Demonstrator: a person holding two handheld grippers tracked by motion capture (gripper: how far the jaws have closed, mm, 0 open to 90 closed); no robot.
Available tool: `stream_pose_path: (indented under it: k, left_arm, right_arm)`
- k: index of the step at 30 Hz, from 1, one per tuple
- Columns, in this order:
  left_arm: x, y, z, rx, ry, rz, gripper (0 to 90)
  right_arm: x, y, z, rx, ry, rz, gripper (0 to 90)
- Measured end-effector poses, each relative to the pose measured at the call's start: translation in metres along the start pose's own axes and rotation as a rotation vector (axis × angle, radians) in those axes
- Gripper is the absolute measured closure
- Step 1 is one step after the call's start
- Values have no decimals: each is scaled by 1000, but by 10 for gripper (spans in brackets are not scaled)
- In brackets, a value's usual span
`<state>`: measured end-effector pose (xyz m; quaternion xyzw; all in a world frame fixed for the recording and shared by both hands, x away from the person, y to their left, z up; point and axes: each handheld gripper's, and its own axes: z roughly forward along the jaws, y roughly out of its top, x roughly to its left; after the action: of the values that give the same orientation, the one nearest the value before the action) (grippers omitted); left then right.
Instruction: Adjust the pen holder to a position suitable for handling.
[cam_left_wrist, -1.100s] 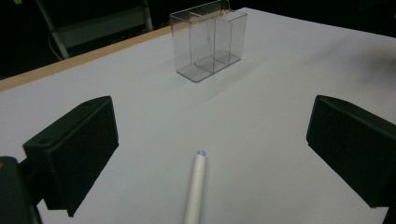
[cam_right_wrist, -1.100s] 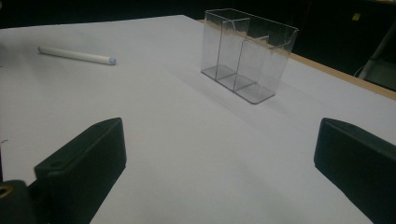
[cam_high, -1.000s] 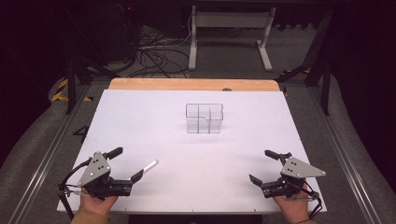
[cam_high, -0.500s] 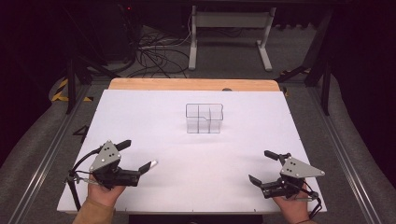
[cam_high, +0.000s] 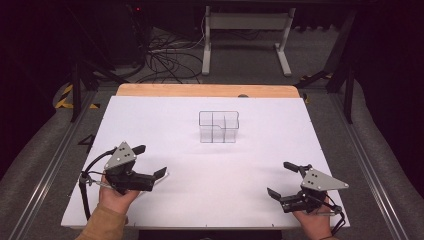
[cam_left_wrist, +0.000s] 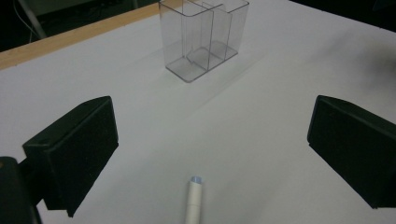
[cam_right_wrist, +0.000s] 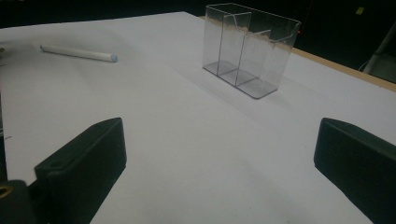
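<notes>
A white pen (cam_left_wrist: 193, 201) with a pale blue tip lies on the white table, its tip pointing toward a clear divided holder (cam_high: 218, 127). My left gripper (cam_high: 150, 160) is open near the front left, its jaws on either side of the pen's tip end without touching it. In the right gripper view, the pen (cam_right_wrist: 77, 52) lies far off to the left and the holder (cam_right_wrist: 250, 51) stands upright and empty. My right gripper (cam_high: 281, 178) is open at the front right with nothing between its jaws.
The white table surface (cam_high: 280, 135) ends in a wooden strip (cam_high: 205, 90) at the back. Beyond it are a dark floor, cables (cam_high: 165, 57) and a white metal frame (cam_high: 245, 30). The holder stands alone mid-table.
My left gripper has moved forward and to the right until its open jaws straddle the pen's end. The right gripper, pen and holder have stayed in place.
</notes>
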<state>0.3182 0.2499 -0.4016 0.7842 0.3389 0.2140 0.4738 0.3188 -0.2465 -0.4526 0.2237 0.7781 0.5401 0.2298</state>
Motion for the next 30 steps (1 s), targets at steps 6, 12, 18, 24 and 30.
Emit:
stream_pose_path:
  k: [6,12,18,24,30]
  left_arm:
    - [-1,5,4,95,-40,27,60]
    - [-1,12,7,171,-70,25,135]
    - [6,14,12,272,-68,-52,174]
    - [6,15,19,351,-67,-65,189]
    - [3,16,24,410,-27,-6,201]
  right_arm:
    - [1,0,1,3,5,-3,27]
    - [1,0,1,4,6,-4,28]
    - [1,0,1,5,9,-7,29]
    - [1,0,2,10,11,-9,30]
    - [1,0,2,11,12,-11,30]
